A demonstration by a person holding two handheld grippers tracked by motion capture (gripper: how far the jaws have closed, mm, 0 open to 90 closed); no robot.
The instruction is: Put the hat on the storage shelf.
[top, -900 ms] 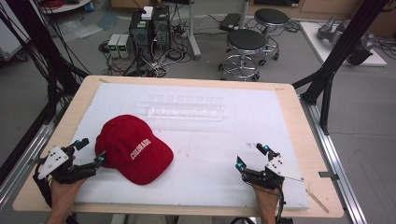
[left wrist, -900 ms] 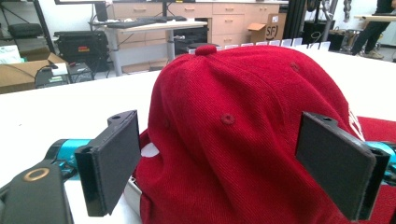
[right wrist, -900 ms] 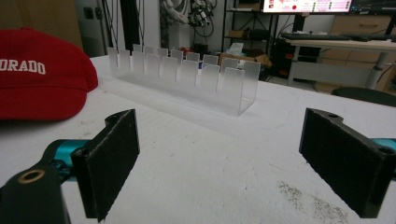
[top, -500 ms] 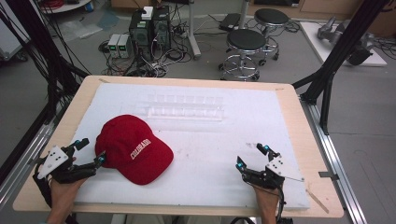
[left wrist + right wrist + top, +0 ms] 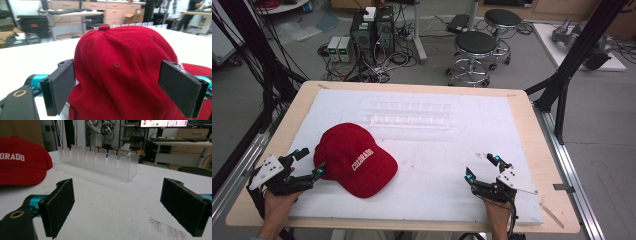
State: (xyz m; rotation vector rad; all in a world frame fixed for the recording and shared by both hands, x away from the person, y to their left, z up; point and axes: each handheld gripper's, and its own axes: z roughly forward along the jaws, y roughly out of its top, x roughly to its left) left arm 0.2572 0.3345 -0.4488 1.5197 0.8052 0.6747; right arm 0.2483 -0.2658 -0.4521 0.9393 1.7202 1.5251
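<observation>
A red baseball cap (image 5: 354,160) with white lettering lies on the white board (image 5: 437,165), left of the middle. My left gripper (image 5: 312,161) sits at the cap's left edge, open. In the left gripper view the cap's crown (image 5: 125,65) rises between and just beyond the two black pads (image 5: 60,87), and neither pad presses on it. My right gripper (image 5: 482,167) rests low near the board's front right, open, with nothing between its pads (image 5: 182,205). Ahead of it stand a clear slotted rack (image 5: 100,162) and the cap (image 5: 22,162).
The clear plastic rack (image 5: 409,115) lies across the far middle of the board. The board sits on a wooden table (image 5: 532,130). Black frame posts (image 5: 572,60) stand at the table's sides. Stools (image 5: 474,50) and computer boxes (image 5: 372,30) are on the floor beyond.
</observation>
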